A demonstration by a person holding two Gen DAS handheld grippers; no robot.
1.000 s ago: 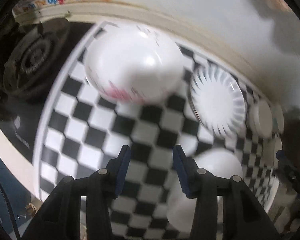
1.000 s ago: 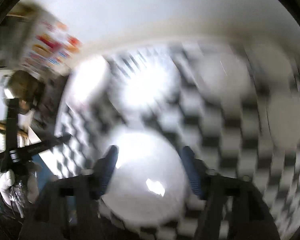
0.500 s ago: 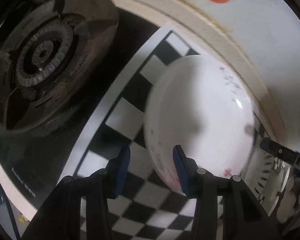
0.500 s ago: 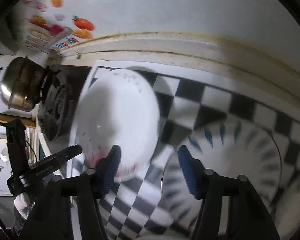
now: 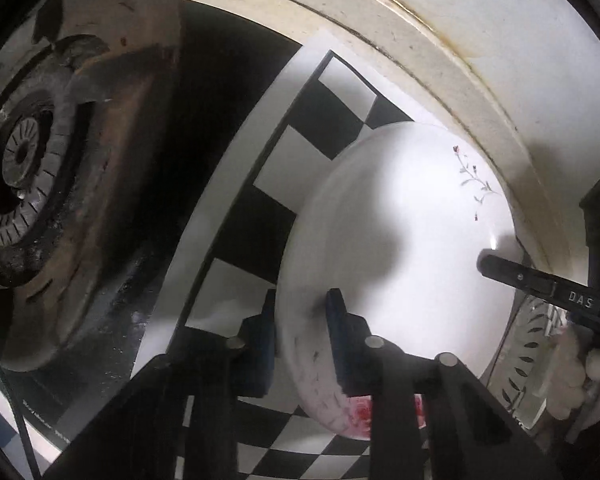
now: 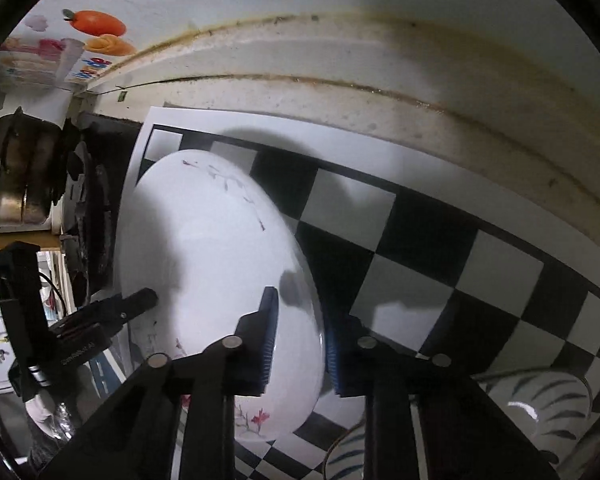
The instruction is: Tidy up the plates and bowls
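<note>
A large white plate with small flower prints point(image 5: 400, 248) lies on the black-and-white checkered mat point(image 5: 300, 120), near its far left corner. My left gripper point(image 5: 300, 316) straddles the plate's left rim, one finger outside and one over the plate, jaws narrow around the rim. My right gripper point(image 6: 298, 332) straddles the opposite rim of the same plate point(image 6: 212, 248) the same way. Each gripper shows in the other's view, at the plate's far side. A white plate with dark leaf marks point(image 6: 540, 400) lies at the lower right, partly hidden.
A black gas stove with a burner point(image 5: 32, 168) borders the mat on the left. A steel pot point(image 6: 12, 176) stands on it. The stained white wall ledge point(image 6: 380, 80) runs close behind the plate. A fruit sticker point(image 6: 96, 24) is on the wall.
Both grippers have closed in on the flowered plate from opposite sides and now straddle its rim. Both sets of jaws have narrowed. The plate stays on the mat.
</note>
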